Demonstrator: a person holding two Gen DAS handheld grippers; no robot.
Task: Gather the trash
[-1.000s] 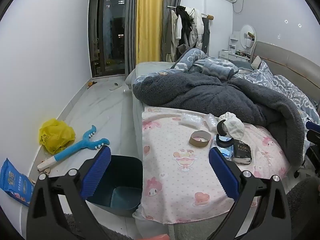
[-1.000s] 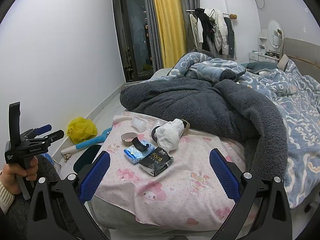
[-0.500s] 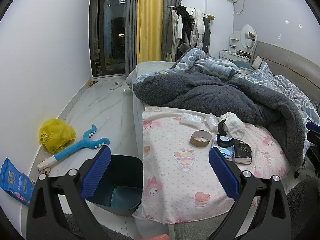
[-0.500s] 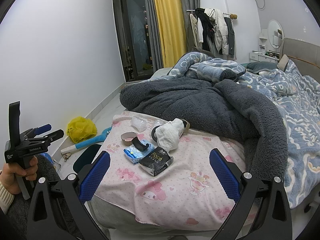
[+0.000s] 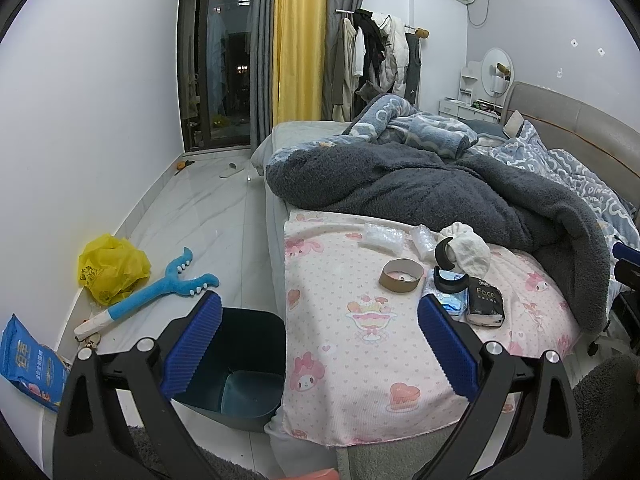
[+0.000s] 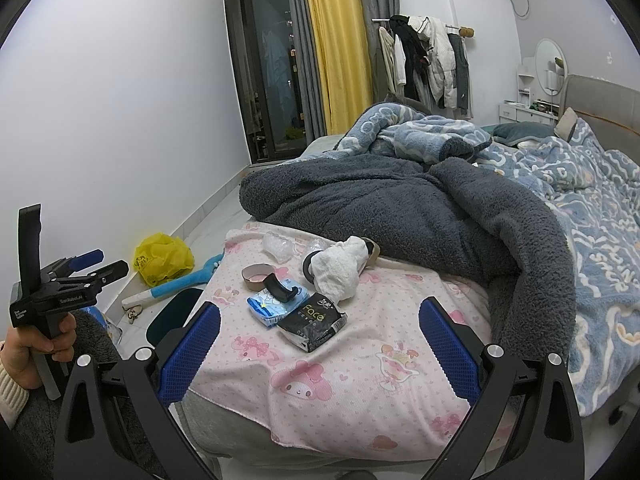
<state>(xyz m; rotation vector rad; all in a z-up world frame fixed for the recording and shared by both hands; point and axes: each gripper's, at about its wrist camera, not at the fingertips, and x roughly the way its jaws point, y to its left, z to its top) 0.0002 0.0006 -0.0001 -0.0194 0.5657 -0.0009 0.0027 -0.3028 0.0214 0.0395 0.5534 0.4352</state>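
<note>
Trash lies on a pink patterned sheet (image 5: 360,340) at the bed's foot: a cardboard tape ring (image 5: 401,276) (image 6: 258,274), a black tissue pack (image 5: 485,306) (image 6: 313,321), a blue wrapper (image 6: 272,307), a black curved piece (image 6: 282,289), crumpled white paper (image 5: 470,252) (image 6: 340,270) and clear plastic bags (image 5: 382,236) (image 6: 277,246). A dark blue bin (image 5: 240,364) stands on the floor beside the bed. My left gripper (image 5: 318,350) is open and empty, over the bin and bed corner. My right gripper (image 6: 318,354) is open and empty, short of the trash.
A thick grey blanket (image 5: 440,188) and blue bedding (image 6: 580,184) cover the bed behind the trash. On the floor left of the bin lie a yellow bag (image 5: 112,268), a blue toy stick (image 5: 152,298) and a blue packet (image 5: 30,364). The left gripper also shows in the right wrist view (image 6: 86,270).
Both views have shifted only slightly; the left view has drifted a little. Both grippers stay open and nothing on the bed has moved.
</note>
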